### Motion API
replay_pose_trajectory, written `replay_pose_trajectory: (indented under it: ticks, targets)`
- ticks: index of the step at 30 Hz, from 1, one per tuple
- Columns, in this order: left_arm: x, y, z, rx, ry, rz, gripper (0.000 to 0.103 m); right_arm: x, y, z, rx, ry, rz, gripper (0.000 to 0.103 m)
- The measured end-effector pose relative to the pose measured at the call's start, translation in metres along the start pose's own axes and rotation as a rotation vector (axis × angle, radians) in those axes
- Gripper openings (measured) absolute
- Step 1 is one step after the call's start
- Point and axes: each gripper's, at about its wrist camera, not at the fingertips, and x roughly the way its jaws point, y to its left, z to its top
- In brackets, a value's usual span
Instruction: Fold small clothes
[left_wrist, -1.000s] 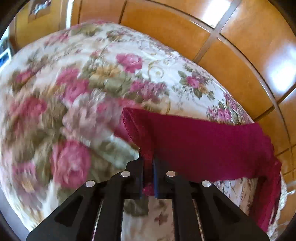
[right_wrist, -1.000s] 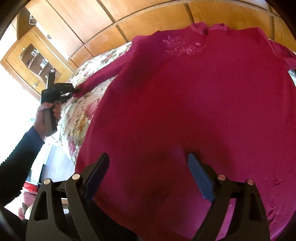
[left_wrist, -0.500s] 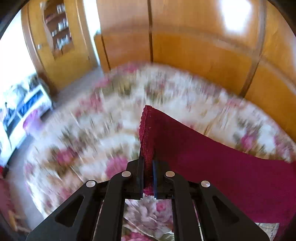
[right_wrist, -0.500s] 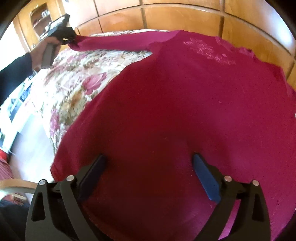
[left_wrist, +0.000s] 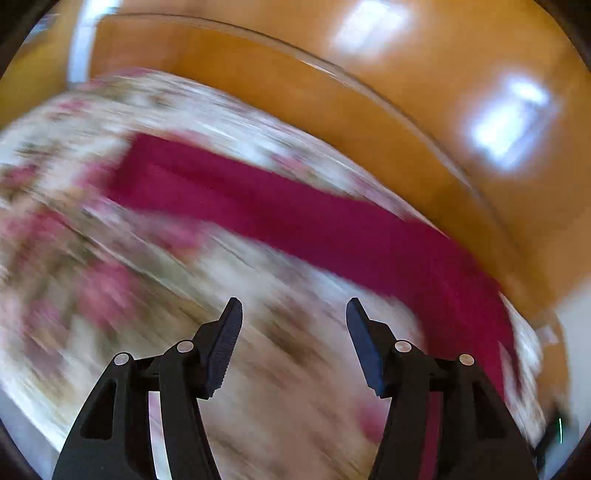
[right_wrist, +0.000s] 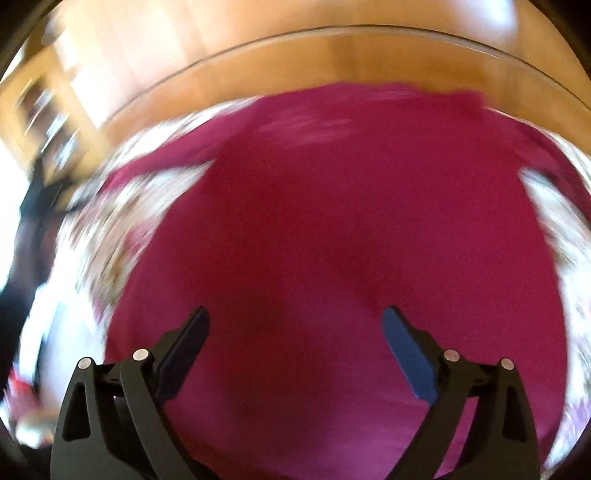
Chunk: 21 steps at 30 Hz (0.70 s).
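A crimson long-sleeved top (right_wrist: 332, 229) lies spread flat on a floral bedspread (right_wrist: 110, 229). In the left wrist view its sleeve (left_wrist: 295, 218) stretches flat across the bedspread (left_wrist: 110, 295), ahead of my left gripper (left_wrist: 293, 314), which is open, empty and apart from the sleeve. My right gripper (right_wrist: 295, 321) is open and empty, above the lower part of the top's body. Both views are motion-blurred. The left gripper shows as a dark blur at the far left of the right wrist view (right_wrist: 40, 188).
A wooden panelled wall (left_wrist: 369, 92) runs behind the bed and also shows in the right wrist view (right_wrist: 295, 55). A wooden cabinet (right_wrist: 40, 110) stands at the far left. The bed's edge drops off at the left (right_wrist: 48, 314).
My left gripper has opened and let go of the sleeve cuff, which now lies flat on the bedspread. The gripper has drawn back. The right gripper stays open over the top's body.
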Motion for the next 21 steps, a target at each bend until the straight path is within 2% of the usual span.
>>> replay_pose_trajectory:
  ticks: [1, 4, 6, 8, 10, 11, 12, 13, 15, 18, 21]
  targets:
    - [0.0, -0.018, -0.02, 0.033, 0.048, -0.084, 0.057, -0.01, -0.026, 0.0, 0.068, -0.016, -0.045, 0.089]
    - [0.005, -0.056, -0.068, 0.095, 0.16, -0.22, 0.057, -0.034, -0.085, -0.009, 0.2, -0.048, -0.188, 0.086]
    - [0.01, -0.078, -0.095, 0.138, 0.223, -0.272, 0.057, -0.048, -0.123, -0.023, 0.28, -0.05, -0.275, 0.084]
    - [0.017, -0.095, -0.118, 0.181, 0.287, -0.29, 0.057, -0.049, -0.149, -0.04, 0.34, -0.002, -0.285, 0.081]
    - [0.025, -0.109, -0.139, 0.221, 0.341, -0.272, 0.057, -0.043, -0.155, -0.056, 0.351, 0.046, -0.238, 0.079]
    - [0.026, -0.114, -0.145, 0.235, 0.351, -0.253, 0.057, -0.045, -0.149, -0.061, 0.305, 0.04, -0.242, 0.072]
    - [0.028, -0.117, -0.15, 0.248, 0.347, -0.224, 0.051, -0.044, -0.143, -0.063, 0.27, 0.049, -0.241, 0.058]
    - [0.029, -0.117, -0.15, 0.25, 0.342, -0.211, 0.032, -0.045, -0.137, -0.063, 0.238, 0.057, -0.228, 0.049]
    - [0.029, -0.119, -0.152, 0.253, 0.347, -0.198, 0.017, -0.048, -0.134, -0.063, 0.224, 0.064, -0.18, 0.008]
    - [0.023, -0.12, -0.152, 0.256, 0.338, -0.185, 0.013, -0.053, -0.123, -0.062, 0.169, 0.071, -0.182, 0.007]
    - [0.016, -0.116, -0.155, 0.265, 0.334, -0.174, 0.012, -0.075, -0.118, -0.064, 0.162, 0.03, -0.166, 0.007]
